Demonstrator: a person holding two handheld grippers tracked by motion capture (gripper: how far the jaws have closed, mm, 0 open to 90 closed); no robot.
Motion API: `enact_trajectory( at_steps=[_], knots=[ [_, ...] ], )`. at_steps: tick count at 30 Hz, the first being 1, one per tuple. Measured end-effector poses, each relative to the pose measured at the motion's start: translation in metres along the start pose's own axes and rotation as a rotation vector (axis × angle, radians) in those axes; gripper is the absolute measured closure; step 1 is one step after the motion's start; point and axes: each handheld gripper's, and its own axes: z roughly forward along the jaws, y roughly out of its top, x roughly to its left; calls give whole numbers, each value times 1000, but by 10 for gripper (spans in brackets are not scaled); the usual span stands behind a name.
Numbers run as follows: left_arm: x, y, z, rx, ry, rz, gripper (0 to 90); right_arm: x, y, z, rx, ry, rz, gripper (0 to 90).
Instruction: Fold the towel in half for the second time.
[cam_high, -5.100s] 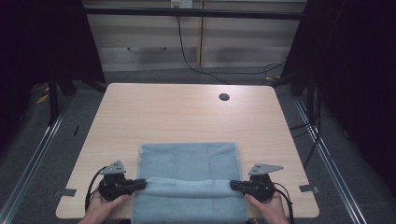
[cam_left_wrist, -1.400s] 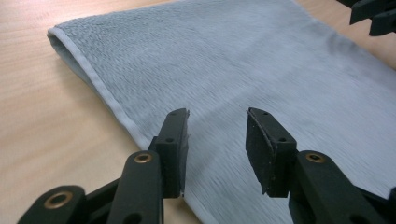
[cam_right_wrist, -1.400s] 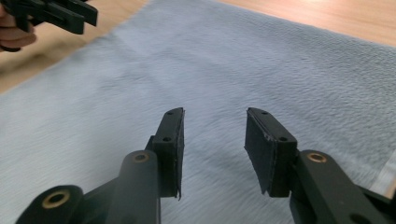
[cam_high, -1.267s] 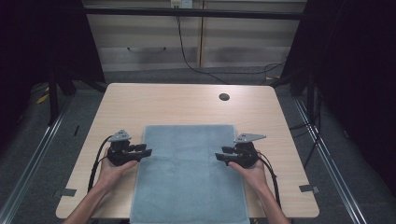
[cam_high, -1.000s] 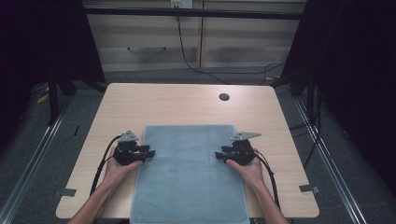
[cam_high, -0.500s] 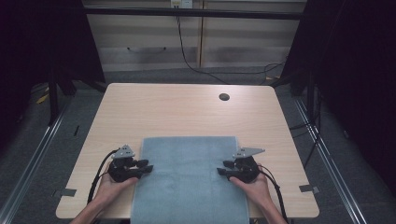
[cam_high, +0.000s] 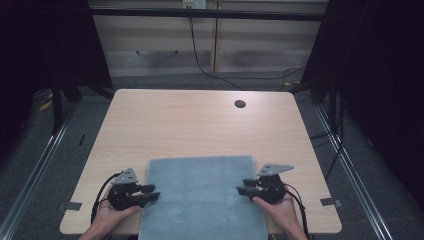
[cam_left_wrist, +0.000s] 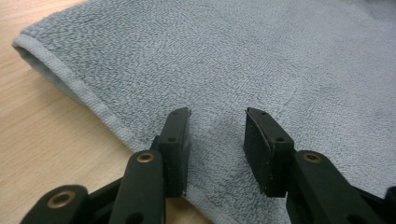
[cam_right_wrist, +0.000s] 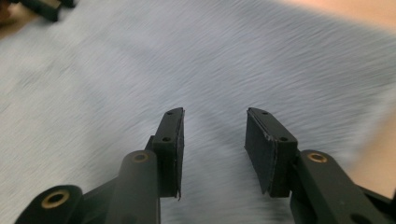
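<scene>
Towel: about five seconds back it lay with a folded band across its near part, both grippers clamped on that band at the table's near edge. Now it lies flat, a single smooth sheet, far edge sitting nearer the person than it did a second ago. Left gripper and right gripper: a second ago they sat at the towel's far corners; since then both have drawn back toward the person along its side edges, now beside its middle stretch. Left jaws closed a little, then just opened again; right jaws narrowed slightly. Nothing gripped; jaw tips stand apart over the cloth's side edges.
</scene>
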Motion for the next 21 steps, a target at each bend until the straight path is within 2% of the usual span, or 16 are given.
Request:
enact_trajectory(
  at_steps=[2,3,6,10,12,15,16,17,18,19,21],
  knots=[
    [1,1,0,3,-2,-3,604,-14,8,-6,-41,-49,10,571],
    [1,1,0,3,-1,-2,600,-22,11,-8,-58,-59,30,567],
    [2,3,-1,3,6,-8,587,-46,18,-6,-79,-102,44,559],
    [7,5,-2,-25,-4,-38,582,-69,28,9,-67,-98,66,542],
    [10,9,-2,-33,11,-42,580,-76,33,18,-60,-92,61,521],
    [18,18,-6,-79,26,-45,573,-82,40,29,-53,-78,63,499],
    [21,21,-6,-81,40,-38,573,-82,41,32,-40,-96,57,473],
    [24,24,-5,-68,73,-17,573,-82,43,34,-34,-106,54,463],
    [28,27,-5,-73,76,-4,566,-83,43,37,-34,-100,49,464],
    [33,29,-4,-78,72,-9,557,-82,44,39,-26,-98,48,465],
    [43,35,-1,-69,99,-11,541,-82,43,42,-19,-84,43,484]
  ],
)
